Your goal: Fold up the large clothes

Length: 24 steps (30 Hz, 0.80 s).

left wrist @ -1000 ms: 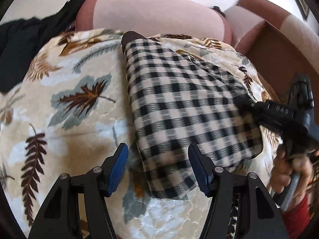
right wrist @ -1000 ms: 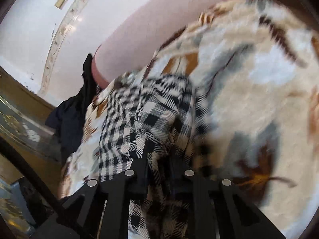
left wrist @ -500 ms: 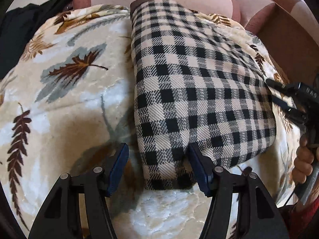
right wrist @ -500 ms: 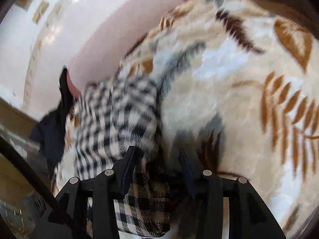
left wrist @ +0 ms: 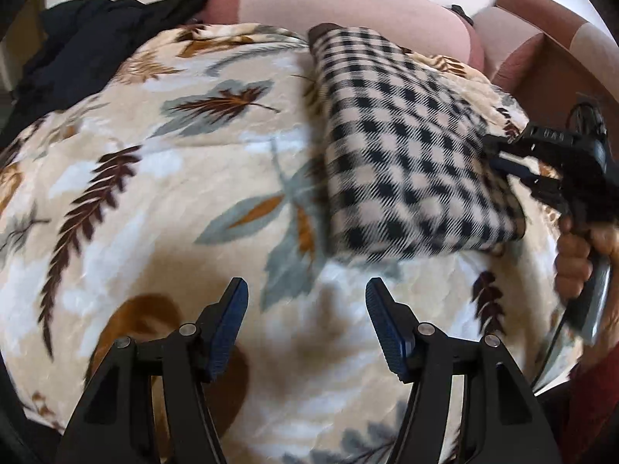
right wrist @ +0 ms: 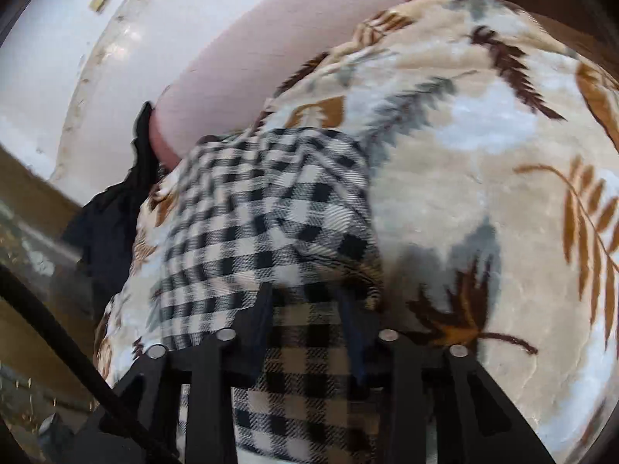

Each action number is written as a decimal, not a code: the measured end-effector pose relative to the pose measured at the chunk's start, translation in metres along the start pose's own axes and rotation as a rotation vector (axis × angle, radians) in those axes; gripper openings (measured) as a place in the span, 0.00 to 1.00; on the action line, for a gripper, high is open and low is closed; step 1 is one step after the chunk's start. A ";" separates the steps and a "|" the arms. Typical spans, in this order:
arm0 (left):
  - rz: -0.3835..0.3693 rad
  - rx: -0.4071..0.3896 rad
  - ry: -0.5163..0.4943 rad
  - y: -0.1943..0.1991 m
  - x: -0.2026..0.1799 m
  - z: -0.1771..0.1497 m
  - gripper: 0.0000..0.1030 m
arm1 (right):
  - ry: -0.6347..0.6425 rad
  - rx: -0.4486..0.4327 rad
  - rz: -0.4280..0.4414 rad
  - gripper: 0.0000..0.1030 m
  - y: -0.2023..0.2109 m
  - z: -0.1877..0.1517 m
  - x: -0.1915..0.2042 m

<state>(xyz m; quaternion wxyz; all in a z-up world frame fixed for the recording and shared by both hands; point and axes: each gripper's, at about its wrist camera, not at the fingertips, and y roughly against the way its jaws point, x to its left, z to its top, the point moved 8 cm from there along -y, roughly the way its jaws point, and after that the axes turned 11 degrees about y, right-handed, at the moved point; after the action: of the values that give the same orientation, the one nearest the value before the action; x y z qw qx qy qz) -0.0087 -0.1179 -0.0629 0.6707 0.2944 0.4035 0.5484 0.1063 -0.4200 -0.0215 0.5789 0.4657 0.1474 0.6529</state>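
Left gripper [left wrist: 305,323] spread, empty, over leaf-print blanket [left wrist: 154,178]. Checked garment [left wrist: 406,154] folded flat right of centre, toward sofa back [left wrist: 348,4]. Soft, light, limp; best gripped at corner or folded edge. Right gripper [right wrist: 305,313] jaws just closing, straddling garment edge; pinch unclear. Plush blanket likely grabs cloth. Dark clothing [left wrist: 89,46] far left.

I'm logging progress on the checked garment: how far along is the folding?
Done: the checked garment lies as a flat folded panel on the leaf-print blanket. In hand: the right hand-held gripper straddles its edge, jaws just closing; the left hand-held gripper hangs open over the blanket. Left: probably another fold.
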 end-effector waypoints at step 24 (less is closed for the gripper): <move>0.067 -0.091 -0.090 0.007 0.028 -0.070 0.84 | 0.201 -0.187 -0.310 0.57 0.137 -0.120 0.039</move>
<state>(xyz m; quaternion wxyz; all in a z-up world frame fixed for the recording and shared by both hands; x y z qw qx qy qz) -0.0709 -0.0921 -0.0980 0.6820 0.3015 0.3374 0.5746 -0.0681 -0.3824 0.0331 0.6955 0.3142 0.2132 0.6100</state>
